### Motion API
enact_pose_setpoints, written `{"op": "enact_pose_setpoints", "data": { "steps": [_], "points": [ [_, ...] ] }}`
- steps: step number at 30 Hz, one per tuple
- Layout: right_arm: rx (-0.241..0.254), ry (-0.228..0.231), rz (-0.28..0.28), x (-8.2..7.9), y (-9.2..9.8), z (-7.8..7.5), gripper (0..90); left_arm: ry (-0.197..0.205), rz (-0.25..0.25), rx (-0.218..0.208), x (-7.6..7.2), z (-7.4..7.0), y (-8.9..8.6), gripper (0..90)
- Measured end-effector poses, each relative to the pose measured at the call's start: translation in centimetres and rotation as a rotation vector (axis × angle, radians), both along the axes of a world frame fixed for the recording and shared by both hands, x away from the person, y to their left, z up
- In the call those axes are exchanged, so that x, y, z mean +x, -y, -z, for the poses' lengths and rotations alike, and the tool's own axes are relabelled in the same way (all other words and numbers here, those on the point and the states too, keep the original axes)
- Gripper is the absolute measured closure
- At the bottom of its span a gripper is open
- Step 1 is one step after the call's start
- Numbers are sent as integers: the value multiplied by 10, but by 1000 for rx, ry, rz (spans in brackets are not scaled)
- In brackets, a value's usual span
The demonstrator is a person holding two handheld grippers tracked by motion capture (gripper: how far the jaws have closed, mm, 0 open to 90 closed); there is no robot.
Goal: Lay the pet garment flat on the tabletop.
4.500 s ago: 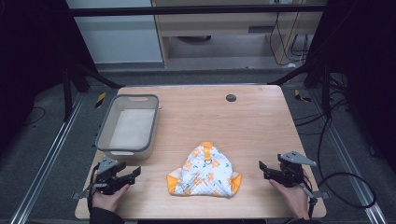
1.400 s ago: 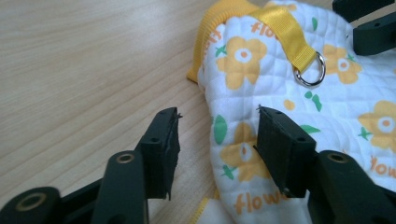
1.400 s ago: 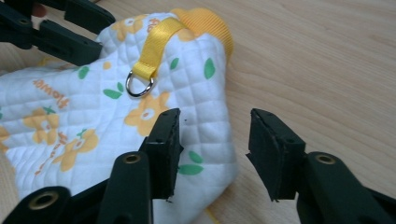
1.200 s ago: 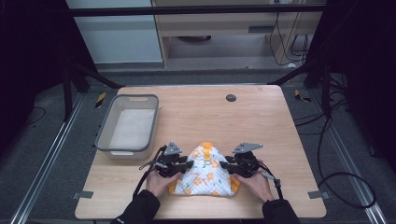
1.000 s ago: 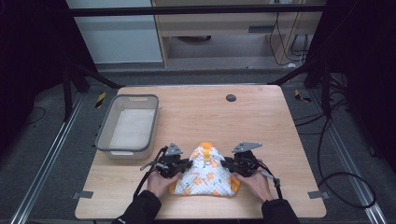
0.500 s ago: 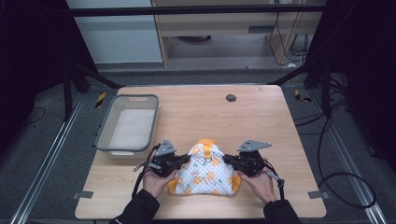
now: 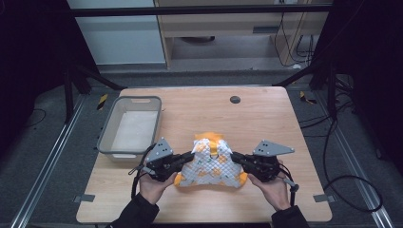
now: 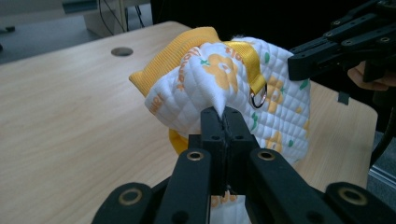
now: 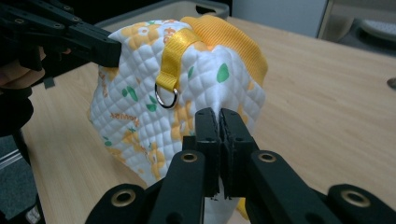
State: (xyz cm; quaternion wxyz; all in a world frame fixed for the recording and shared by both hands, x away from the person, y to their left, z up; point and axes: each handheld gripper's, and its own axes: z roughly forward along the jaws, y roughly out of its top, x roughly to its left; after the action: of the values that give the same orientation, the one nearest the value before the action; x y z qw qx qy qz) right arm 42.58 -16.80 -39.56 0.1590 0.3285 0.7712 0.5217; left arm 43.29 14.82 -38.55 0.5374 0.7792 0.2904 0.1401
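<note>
Fingers of both grippers are seen in the high view pressed shut on opposite edges of a quilted cloth item (image 7: 211,164), white with orange and green print and orange trim. It is found in the lower middle of the frame, over the near part of the wooden counter (image 7: 266,118). The left gripper (image 7: 189,157) is held at the item's left edge and the right gripper (image 7: 234,158) at its right edge, each carried in a hand entering from the bottom. A grey bin (image 7: 130,126) is seen at the left of the frame, well apart from the item, and a small dark round hole (image 7: 235,99) is seen in the counter above the middle.

In the left gripper view, the fingers (image 8: 236,123) are shut tight on a pinched fold of the quilted cloth item (image 8: 224,79) at the middle of the frame. An orange strap with a metal ring (image 8: 258,99) is seen on it, and the right gripper (image 8: 299,65) at upper right.

In the right gripper view, the fingers (image 9: 208,126) are likewise closed on a fold of the item (image 9: 187,79), the ring (image 9: 166,98) is seen hanging left of centre, and the left gripper (image 9: 112,51) is seen at upper left.
</note>
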Motion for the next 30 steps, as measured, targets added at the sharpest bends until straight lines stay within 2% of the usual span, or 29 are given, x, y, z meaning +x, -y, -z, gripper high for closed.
{"op": "enact_pose_setpoints", "data": {
  "steps": [3, 5, 6, 7, 8, 11, 12, 13, 14, 16, 17, 18, 21, 26, 27, 28, 29, 30],
  "points": [
    [21, 29, 12, 6, -1, -12, 866, 20, -32, -3, 9, -12, 0, 890],
    [20, 44, 38, 18, -5, -18, 862, 28, -70, 2, 22, -16, 2, 889],
    [20, 44, 38, 18, -5, -18, 862, 28, -70, 2, 22, -16, 2, 887],
    [19, 53, 80, 39, -9, -19, 861, 38, -103, 20, 33, -17, 5, 883],
    [16, 52, 98, 47, -11, -17, 862, 43, -150, 35, 51, -14, 9, 879],
    [1, 39, 178, 83, -19, -3, 872, 27, -219, 36, 84, -3, 14, 863],
    [1, 39, 178, 83, -19, -3, 872, 27, -219, 36, 84, -3, 14, 853],
    [-15, 16, 238, 105, -24, 14, 862, -15, -255, 28, 103, 9, 16, 846],
    [-34, 13, 255, 111, -26, 20, 839, -37, -273, 35, 111, 16, 16, 818],
    [-100, 11, 311, 122, -30, 34, 782, -56, -313, 78, 122, 26, 16, 621],
    [-118, 3, 326, 125, -30, 37, 758, -73, -327, 87, 124, 29, 14, 560],
    [-124, 0, 336, 126, -29, 39, 743, -79, -324, 85, 124, 31, 11, 558],
    [-119, 29, 326, 119, -21, 35, 722, -48, -328, 57, 113, 30, 0, 534],
    [-102, 75, 292, 96, 0, 19, 654, -8, -305, 62, 91, 21, -17, 499],
    [-105, 78, 285, 90, 3, 17, 638, -8, -305, 62, 91, 21, -17, 496],
    [-105, 78, 285, 90, 3, 17, 638, -2, -300, 69, 86, 18, -21, 496],
    [-113, 84, 273, 79, 12, 14, 599, 6, -286, 70, 78, 14, -26, 482],
    [-115, 87, 268, 74, 15, 13, 592, 4, -274, 72, 74, 13, -28, 473]
  ]
}}
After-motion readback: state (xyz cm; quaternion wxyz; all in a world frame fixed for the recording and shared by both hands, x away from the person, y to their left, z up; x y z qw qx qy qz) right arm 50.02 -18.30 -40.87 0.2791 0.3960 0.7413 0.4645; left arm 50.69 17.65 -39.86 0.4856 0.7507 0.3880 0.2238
